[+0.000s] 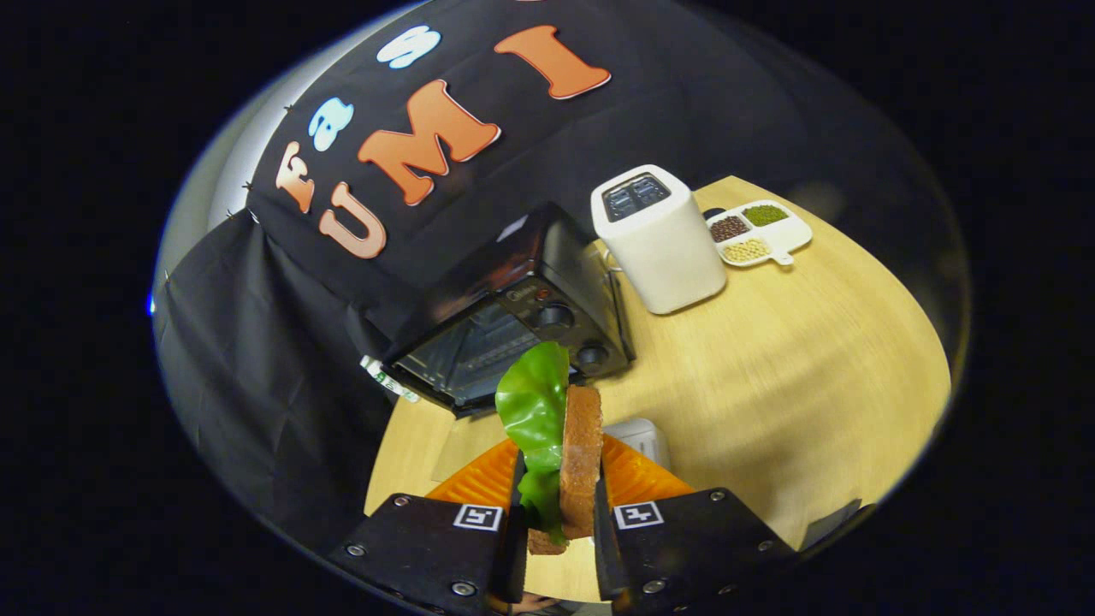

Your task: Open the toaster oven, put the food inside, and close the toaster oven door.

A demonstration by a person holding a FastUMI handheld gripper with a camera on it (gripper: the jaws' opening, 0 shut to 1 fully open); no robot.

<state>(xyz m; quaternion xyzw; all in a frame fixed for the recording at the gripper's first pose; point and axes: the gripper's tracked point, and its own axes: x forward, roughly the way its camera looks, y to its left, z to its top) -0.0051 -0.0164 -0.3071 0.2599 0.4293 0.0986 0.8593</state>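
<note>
My gripper point(558, 505) is shut on a sandwich point(580, 458), a brown bread slice with a green lettuce leaf point(535, 406) on its left side, held upright between the fingers. Beyond the fingers stands the black toaster oven point(513, 329) on the wooden table point(796, 376). Its glass door point(466, 355) faces me and looks shut, with two knobs point(556, 318) to the right of the glass. The sandwich hangs above an orange plate point(479, 479) that lies just under the fingers.
A white pop-up toaster point(657, 239) stands to the right of the oven. Behind it lies a white divided dish point(760, 233) with beans and grains. A small white object point(640, 435) sits behind the orange plate. Black cloth drapes behind and left of the table.
</note>
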